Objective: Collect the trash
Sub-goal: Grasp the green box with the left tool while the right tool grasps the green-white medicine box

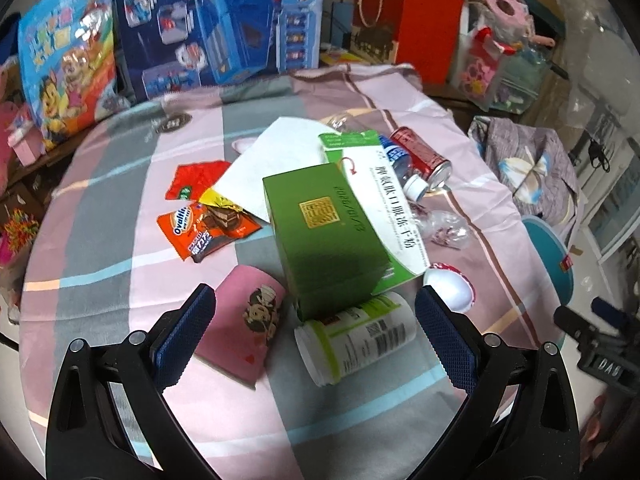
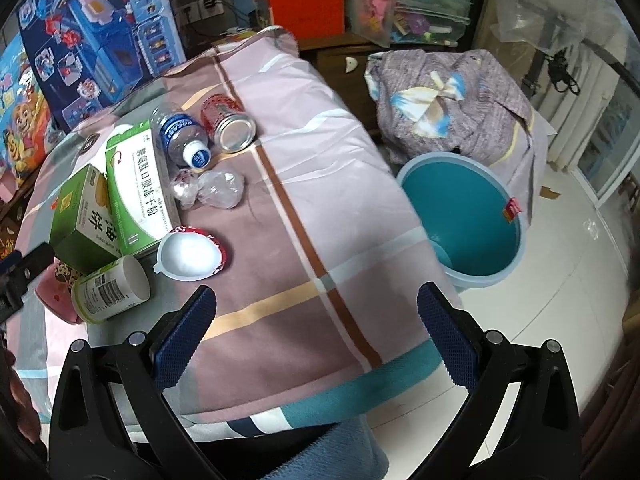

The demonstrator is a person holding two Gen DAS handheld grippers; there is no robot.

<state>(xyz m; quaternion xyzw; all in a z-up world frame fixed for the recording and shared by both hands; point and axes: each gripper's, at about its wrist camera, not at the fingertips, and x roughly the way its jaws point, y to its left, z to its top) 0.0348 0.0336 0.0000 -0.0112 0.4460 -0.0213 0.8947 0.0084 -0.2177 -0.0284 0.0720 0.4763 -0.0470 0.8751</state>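
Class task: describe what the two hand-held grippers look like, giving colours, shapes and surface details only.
Both the left hand-held gripper and right hand-held gripper look alike: glossy black plastic arms forking into a V, silver round bolts at the joints, and dark blue finger pads with a fine knurled, saw-toothed texture. No cables or sleeves show.

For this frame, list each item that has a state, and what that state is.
left gripper: jaws open, holding nothing
right gripper: jaws open, holding nothing
white jar: on its side
red can: on its side
water bottle: lying down, cap on
green box: closed, resting on the white-green box
white cup: on its side
blue bin: upright on the floor
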